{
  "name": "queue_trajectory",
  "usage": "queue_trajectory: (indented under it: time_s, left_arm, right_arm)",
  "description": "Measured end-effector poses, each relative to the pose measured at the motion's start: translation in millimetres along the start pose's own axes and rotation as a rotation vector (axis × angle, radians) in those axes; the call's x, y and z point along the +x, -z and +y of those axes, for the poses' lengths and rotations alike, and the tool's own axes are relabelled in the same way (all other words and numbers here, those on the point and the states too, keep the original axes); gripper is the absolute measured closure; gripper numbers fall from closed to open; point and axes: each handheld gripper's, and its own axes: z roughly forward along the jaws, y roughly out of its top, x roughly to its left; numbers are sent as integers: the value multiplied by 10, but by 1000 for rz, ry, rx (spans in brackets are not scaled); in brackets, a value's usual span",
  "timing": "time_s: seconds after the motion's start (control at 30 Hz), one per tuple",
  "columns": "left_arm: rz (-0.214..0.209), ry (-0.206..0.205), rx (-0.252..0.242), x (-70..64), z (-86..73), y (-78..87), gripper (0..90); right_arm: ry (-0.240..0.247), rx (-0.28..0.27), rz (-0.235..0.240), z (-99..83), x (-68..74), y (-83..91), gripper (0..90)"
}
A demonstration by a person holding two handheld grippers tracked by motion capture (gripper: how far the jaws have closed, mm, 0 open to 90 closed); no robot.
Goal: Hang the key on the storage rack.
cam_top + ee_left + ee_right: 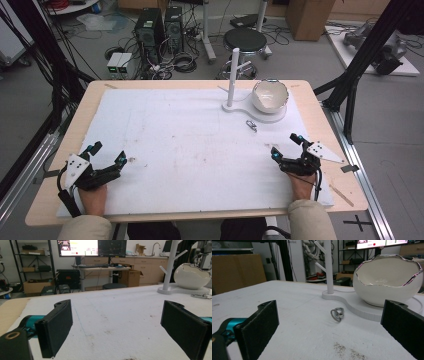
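**White mat, two idle grippers, and a ring near the stand**

White padding (190, 150) covers most of a pale wooden tabletop (320, 120). A person sits at the near edge, one forearm coming in at each near corner.

The left gripper (106, 154) rests near the near left corner of the tabletop, its two black jaws spread wide with nothing between them. In the left gripper view, bare white mat lies in the gap between the jaws.

The right gripper (286, 146) rests near the near right corner, its jaws likewise parted and holding nothing.

Toward the far right corner sits a white stand (233, 75): an upright post with short pegs, rising from a flat curved base (250, 114). On that base, just right of the post, rests a white bowl (270, 95) shaped like a cracked eggshell, with a silvery jagged rim.

A small metal ring (337, 314), seemingly two loops joined, lies flat on the mat just beside the near edge of the base, apart from both grippers and nearer the right one.
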Motion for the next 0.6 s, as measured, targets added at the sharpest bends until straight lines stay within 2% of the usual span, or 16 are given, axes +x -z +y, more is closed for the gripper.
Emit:
queue_trajectory:
  time_s: [0.13,0.3,0.47,0.6]
  left_arm:
    - [-2,-6,8,-2,2,-7,109]
    - [-5,-9,9,-3,3,-3,109]
    - [-6,-10,11,-4,4,-4,109]
    - [-5,-7,9,-4,3,-6,109]
  right_arm:
    - [-10,3,-6,0,3,5,6]
    - [4,0,-11,1,5,-1,6]
    - [-13,5,-14,2,6,-1,5]
    - [11,14,-24,7,14,-21,6]
